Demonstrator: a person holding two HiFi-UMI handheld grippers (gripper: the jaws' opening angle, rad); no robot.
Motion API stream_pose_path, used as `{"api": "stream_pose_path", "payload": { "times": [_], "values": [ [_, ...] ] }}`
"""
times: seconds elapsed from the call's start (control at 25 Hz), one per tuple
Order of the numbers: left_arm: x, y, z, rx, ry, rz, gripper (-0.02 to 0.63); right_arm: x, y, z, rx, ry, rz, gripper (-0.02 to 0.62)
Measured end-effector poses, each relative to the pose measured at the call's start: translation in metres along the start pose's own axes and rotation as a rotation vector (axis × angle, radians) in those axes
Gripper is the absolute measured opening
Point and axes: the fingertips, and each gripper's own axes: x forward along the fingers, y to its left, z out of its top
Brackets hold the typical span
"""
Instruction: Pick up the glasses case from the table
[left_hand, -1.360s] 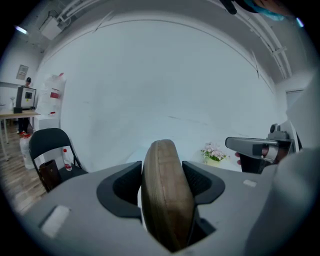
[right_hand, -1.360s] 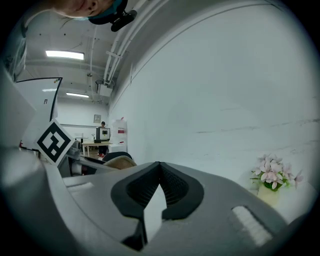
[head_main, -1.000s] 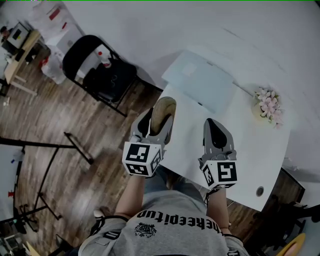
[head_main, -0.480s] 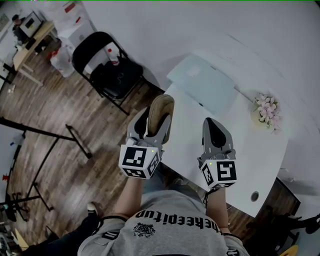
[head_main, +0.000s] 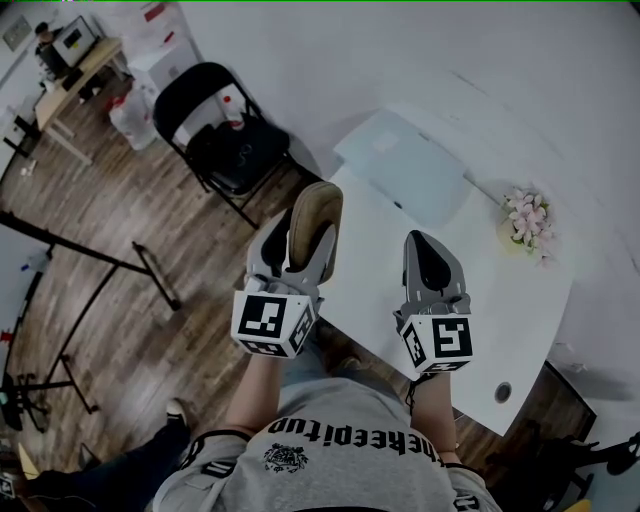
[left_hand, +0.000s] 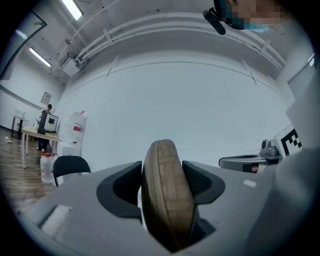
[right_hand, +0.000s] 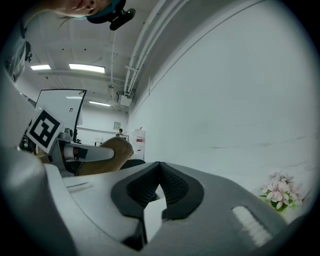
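Left tongs (head_main: 298, 255): clamped on the glasses case (head_main: 315, 213), pads (left_hand: 200, 181) against its two broad faces, spread wide to take its bulk.
Glasses case: on edge between the pads, long end poking out toward the far side; off the bench (head_main: 500, 300), at its left edge, partly over the wooden floor (head_main: 150, 300) by the look of it.
Grip reason: seated deep in the throat of the tongs, likely to stop a rounded shell from slipping.
Right tongs (head_main: 432, 268): pressed together, nothing between; over the near part of the bench, right of the case, out of the way.
Bench contents: flowers (head_main: 527, 215) at the far right, pale flat sheet (head_main: 405, 165) at the far edge, both well apart from the case.
Task stage: pick-up apparently done.
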Motion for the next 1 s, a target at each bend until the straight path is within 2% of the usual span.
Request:
{"api": "stream_pose_path", "payload": {
  "times": [1.0],
  "values": [
    [-0.057, -0.017, 0.024, 0.038, -0.103, 0.069, 0.272, -0.037, 0.023, 0.016, -0.019, -0.045, 0.059, 0.003]
  ]
}}
